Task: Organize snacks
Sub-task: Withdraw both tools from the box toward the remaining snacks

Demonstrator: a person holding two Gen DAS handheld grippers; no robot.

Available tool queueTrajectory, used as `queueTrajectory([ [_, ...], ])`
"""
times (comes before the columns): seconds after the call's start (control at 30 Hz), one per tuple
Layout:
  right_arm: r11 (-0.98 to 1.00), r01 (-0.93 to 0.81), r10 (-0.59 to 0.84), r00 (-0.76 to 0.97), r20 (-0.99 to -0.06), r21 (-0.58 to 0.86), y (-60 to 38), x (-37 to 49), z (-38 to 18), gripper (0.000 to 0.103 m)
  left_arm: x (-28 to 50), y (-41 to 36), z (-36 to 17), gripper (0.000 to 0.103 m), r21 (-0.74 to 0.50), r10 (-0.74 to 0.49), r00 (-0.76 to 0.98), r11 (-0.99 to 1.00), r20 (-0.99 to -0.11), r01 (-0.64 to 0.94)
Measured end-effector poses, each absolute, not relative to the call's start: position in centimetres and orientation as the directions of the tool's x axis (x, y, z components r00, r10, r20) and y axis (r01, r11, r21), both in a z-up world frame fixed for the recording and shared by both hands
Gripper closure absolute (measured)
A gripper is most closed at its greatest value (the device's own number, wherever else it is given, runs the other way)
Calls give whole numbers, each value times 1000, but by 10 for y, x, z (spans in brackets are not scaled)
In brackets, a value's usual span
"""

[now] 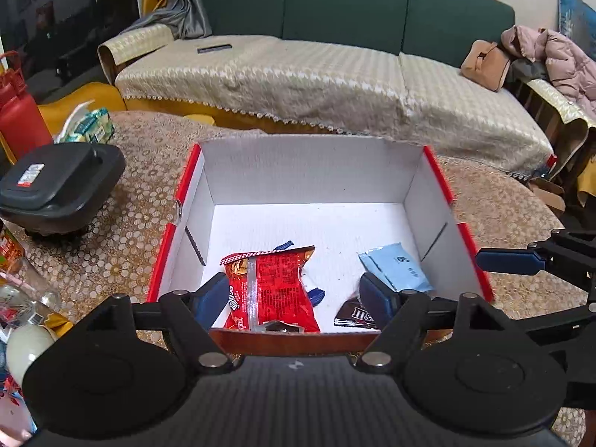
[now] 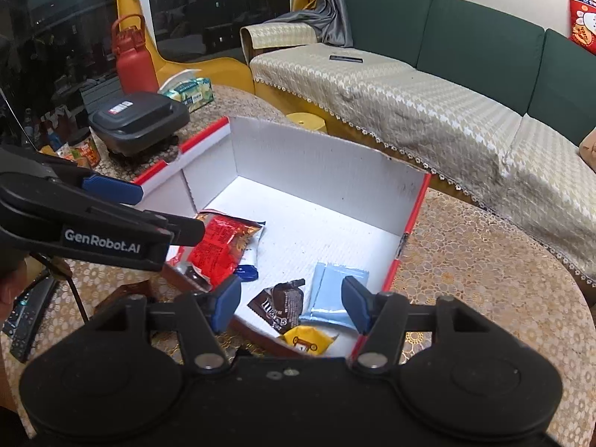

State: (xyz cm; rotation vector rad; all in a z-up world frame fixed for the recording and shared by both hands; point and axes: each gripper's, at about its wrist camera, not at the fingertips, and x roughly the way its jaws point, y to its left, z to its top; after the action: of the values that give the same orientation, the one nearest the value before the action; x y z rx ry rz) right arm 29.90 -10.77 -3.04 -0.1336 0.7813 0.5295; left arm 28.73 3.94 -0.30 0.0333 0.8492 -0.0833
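Snacks lie loose on the white floor of an open box (image 1: 309, 171) with red outer walls. The red chip bag (image 1: 270, 290) sits between the tips of the left gripper (image 1: 298, 296), closer to its left finger; the jaws stand wide apart and neither pad clearly touches the bag. A blue-and-white packet (image 1: 316, 294) pokes out from under the red bag's right edge. Just inside the left gripper's right finger lies the dark chocolate bag (image 1: 354, 314), and past that fingertip lies the pale blue packet (image 1: 395, 268).

Seen from the right wrist, the right gripper (image 2: 290, 303) also has its jaws apart and holds nothing. The dark chocolate bag and the pale blue packet lie between its tips, and a yellow packet (image 2: 307, 341) lies nearer the camera, against the box's near wall. The red bag is just beyond its left finger.

The box rests on a table with a lace-patterned cloth (image 2: 484, 268). A black lidded container (image 1: 59, 190) stands to the left.
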Motion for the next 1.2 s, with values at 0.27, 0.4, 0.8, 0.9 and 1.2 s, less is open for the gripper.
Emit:
queueTrajectory([
  [0.27, 866, -489, 426, 613, -666, 104, -121, 271, -15, 16, 256, 40, 16, 22, -22, -84, 682, 995, -726, 100],
  [0.4, 860, -497, 440, 615, -654, 111, -124, 253, -7, 14, 238, 40, 25, 21, -23, -95, 696, 993, -712, 112],
  [0.8, 856, -503, 450, 606, -656, 122, -131, 200, -10, 0, 184, 50, 27, 2, -68, -132, 715, 991, -686, 118],
  [0.9, 857, -499, 449, 596, -665, 131, -133, 190, -18, 0, 173, 52, 20, 2, -93, -150, 706, 989, -692, 118],
  [1.2, 858, -496, 436, 563, -702, 135, -135, 163, -46, 0, 147, 59, -21, 1, -149, -167, 651, 985, -741, 83],
])
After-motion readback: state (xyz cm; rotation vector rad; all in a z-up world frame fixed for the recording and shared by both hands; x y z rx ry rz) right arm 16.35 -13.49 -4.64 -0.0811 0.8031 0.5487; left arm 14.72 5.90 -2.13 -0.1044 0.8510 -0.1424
